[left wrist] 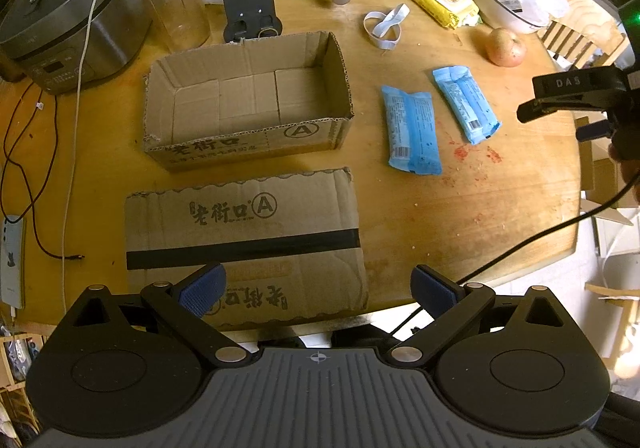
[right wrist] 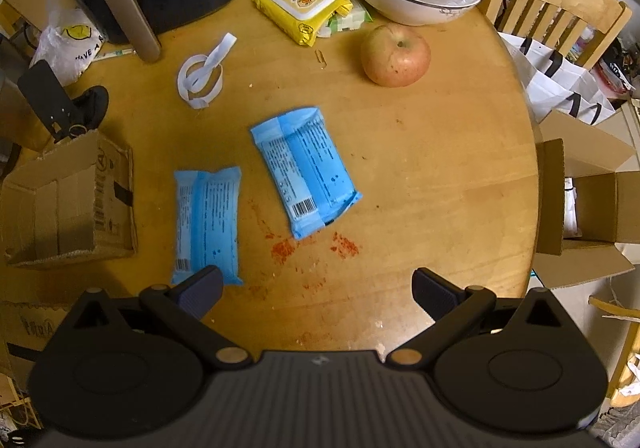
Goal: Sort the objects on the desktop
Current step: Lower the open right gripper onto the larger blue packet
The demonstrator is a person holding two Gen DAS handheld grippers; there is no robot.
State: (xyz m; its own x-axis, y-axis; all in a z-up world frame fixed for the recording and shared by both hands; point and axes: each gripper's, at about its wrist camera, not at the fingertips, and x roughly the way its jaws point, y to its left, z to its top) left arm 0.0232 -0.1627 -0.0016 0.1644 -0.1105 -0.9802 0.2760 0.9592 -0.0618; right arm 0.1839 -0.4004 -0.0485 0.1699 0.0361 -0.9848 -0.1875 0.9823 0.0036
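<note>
Left wrist view, entries by size.

Round wooden table [left wrist: 460, 228]: carries everything listed.

Open cardboard box [left wrist: 248, 135]: shallow tray, nothing in it, long axis across the view; likely the sorting destination. A flattened cardboard panel [left wrist: 244, 244] lies just in front of it.

Blue packet, nearer the box [left wrist: 411, 129]: flat sealed pouch, back side up, barcode at the end closest to the camera. Long axis runs roughly away from the camera. Judged light, soft and crinkly, film probably slick; a pinch across the short width near mid-length should hold best, since an end seal may slip or fold.

Blue packet, farther from the box [left wrist: 465, 103]: same type, lying beside the first and apart from it, with its far end leaning toward the box and its barcode end near red stains on the wood. In the right wrist view [right wrist: 306, 171] it sits almost centred ahead of the fingers.

Apple [right wrist: 395, 55], yellow wet-wipe pack [right wrist: 306, 3], white band loop [right wrist: 202, 77]: beyond the packets, well apart.

Left gripper [left wrist: 318, 290]: jaws wide, holding nothing, above the cardboard panel.

Right gripper [right wrist: 316, 292]: jaws wide, holding nothing, short of both packets.
</note>
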